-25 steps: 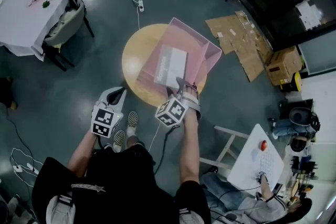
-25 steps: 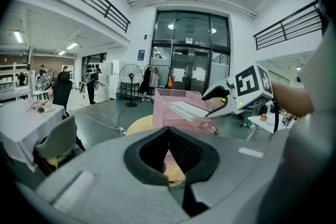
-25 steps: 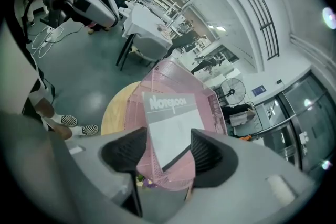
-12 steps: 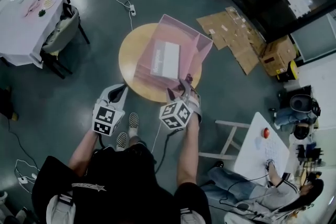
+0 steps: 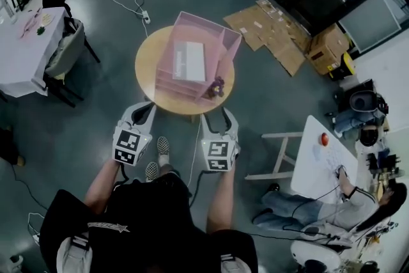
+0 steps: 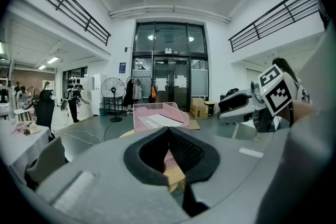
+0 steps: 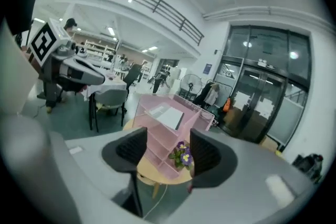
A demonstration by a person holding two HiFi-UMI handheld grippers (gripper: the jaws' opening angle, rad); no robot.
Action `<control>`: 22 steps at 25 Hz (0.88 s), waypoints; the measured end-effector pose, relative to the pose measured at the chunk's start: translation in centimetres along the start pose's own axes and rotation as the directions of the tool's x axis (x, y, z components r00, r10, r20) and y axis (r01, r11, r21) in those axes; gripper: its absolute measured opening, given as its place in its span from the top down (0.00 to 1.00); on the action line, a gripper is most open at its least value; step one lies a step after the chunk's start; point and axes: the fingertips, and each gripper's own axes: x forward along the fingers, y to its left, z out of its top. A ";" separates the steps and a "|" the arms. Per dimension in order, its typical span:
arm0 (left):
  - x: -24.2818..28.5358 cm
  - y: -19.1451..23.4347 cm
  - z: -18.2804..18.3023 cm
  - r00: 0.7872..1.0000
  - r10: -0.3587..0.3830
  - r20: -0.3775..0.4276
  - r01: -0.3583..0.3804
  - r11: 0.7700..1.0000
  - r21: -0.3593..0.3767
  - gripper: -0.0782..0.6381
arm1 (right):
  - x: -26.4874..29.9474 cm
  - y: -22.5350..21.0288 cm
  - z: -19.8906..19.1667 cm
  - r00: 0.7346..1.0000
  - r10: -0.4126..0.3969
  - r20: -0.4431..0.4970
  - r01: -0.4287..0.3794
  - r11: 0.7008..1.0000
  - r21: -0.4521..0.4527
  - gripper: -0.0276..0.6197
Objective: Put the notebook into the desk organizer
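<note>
Notebook [image 5: 190,61] lies in the organizer [image 5: 231,46], and we judge it light, stiff, best pinched at an edge; left gripper [image 5: 144,109] jaws meet, right gripper [image 5: 217,117] jaws gape empty.

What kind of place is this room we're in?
Likely a large open workspace or lab hall: tall glass entrance doors, an upper-floor railing, and flattened cardboard lying on the floor.
</note>
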 end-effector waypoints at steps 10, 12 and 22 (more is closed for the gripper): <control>-1.5 -4.5 0.8 0.997 -0.064 0.038 0.063 0.998 0.032 0.88 | -7.8 0.2 -3.1 0.974 -0.165 0.156 0.099 0.928 0.359 0.76; -1.8 -5.1 1.0 0.996 -0.074 0.043 0.073 0.997 0.039 0.88 | -9.0 0.6 -3.4 0.968 -0.190 0.166 0.115 0.917 0.382 0.80; -3.1 -6.2 0.8 0.996 -0.083 0.044 0.081 0.995 0.052 0.88 | -11.4 2.4 -3.6 0.955 -0.217 0.200 0.123 0.909 0.399 0.95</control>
